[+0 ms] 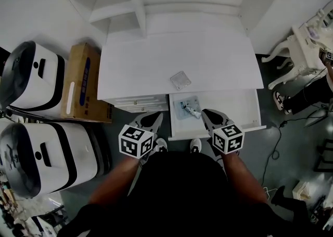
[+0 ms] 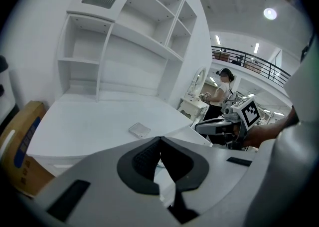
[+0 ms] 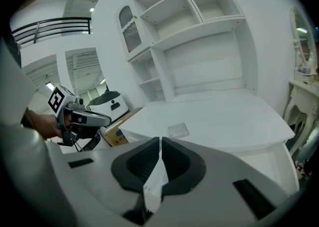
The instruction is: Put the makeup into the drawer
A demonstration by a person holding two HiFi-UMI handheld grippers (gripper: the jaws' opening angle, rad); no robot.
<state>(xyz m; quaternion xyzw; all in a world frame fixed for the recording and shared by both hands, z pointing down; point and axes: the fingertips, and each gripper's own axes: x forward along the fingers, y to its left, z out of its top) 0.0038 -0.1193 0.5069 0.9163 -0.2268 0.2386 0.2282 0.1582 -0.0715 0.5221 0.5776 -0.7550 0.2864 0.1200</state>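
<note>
Makeup point(image 1: 188, 109) lies in the open drawer point(image 1: 234, 105) at the right of the white surface point(image 1: 156, 64), toward the drawer's left end. It shows as a small bluish cluster, too small in the head view to tell the separate pieces. On the surface, well behind the drawer front, sits a clear square case point(image 1: 180, 79), possibly a compact, lying flat and alone.

The left tongs point(image 1: 156, 116) hover just in front of the surface's edge, to the left of the drawer. In their own view they are clenched, dark pads meeting at the tips with nothing between them. The right tongs point(image 1: 206, 113) point in over the drawer's front rim, just to the right of the makeup. They are likewise clenched and empty, pads pressed together.

Above the surface rises a white hutch point(image 1: 130, 1) with bare shelves. A cardboard box point(image 1: 83, 82) stands on the floor against the left side of the furniture. Beside it are two white-and-black machines point(image 1: 34, 77), one behind the other. A person point(image 2: 222, 91) stands in the background of the left gripper view.
</note>
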